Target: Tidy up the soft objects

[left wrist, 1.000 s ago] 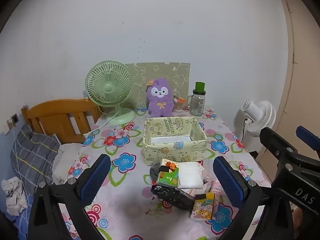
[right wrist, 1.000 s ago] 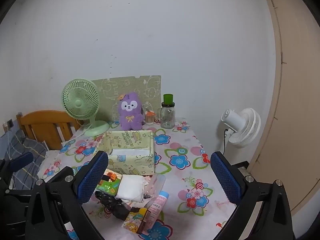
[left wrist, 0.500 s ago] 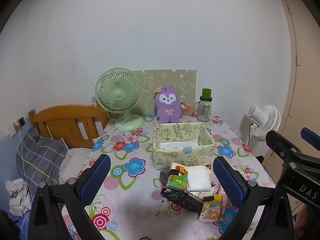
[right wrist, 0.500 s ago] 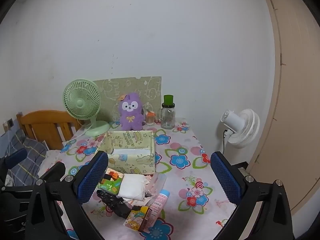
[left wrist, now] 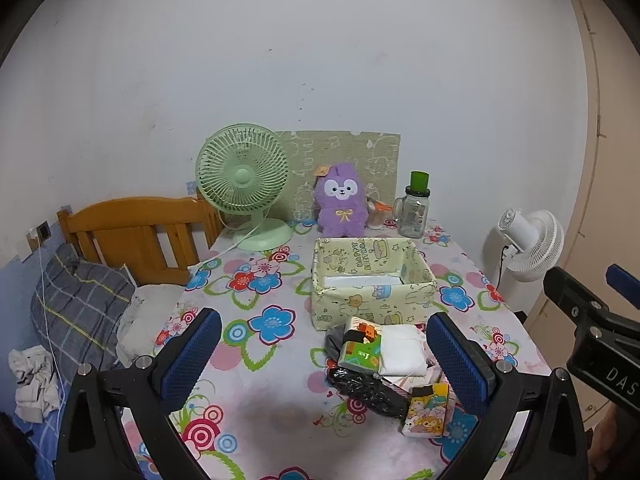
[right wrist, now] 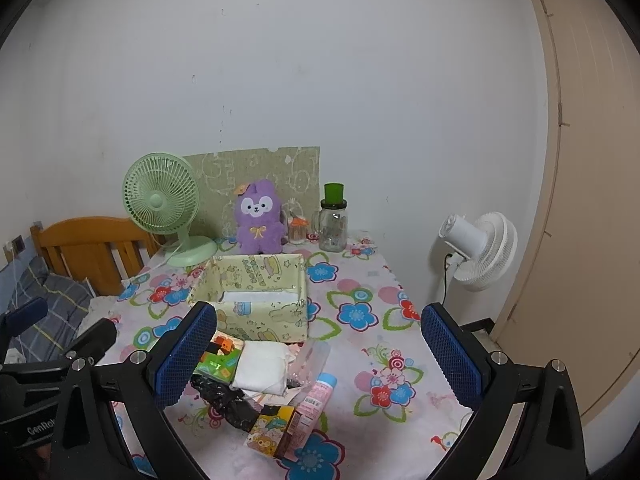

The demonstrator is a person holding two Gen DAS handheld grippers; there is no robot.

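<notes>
A heap of small soft items lies on the flowered table: a white folded pack (left wrist: 401,350) (right wrist: 262,366), a green printed packet (left wrist: 358,350) (right wrist: 216,362), a black crinkled bag (left wrist: 366,390) (right wrist: 224,398), a cartoon tissue pack (left wrist: 426,410) (right wrist: 272,426) and a pink tube (right wrist: 318,394). Just behind the heap stands an open yellow-green fabric box (left wrist: 372,284) (right wrist: 252,292). A purple plush (left wrist: 340,206) (right wrist: 260,216) sits at the back. My left gripper (left wrist: 322,358) and right gripper (right wrist: 318,358) both hover open, above and short of the heap, holding nothing.
A green desk fan (left wrist: 244,188) (right wrist: 164,208) and a glass jar with a green lid (left wrist: 414,210) (right wrist: 334,220) stand along the wall. A wooden bed head (left wrist: 132,232) and bedding lie left of the table. A white floor fan (left wrist: 528,246) (right wrist: 478,250) stands on the right.
Both grippers have drawn back and risen a little, so the table and the heap look smaller and farther. The items have not moved, and both grippers stay open.
</notes>
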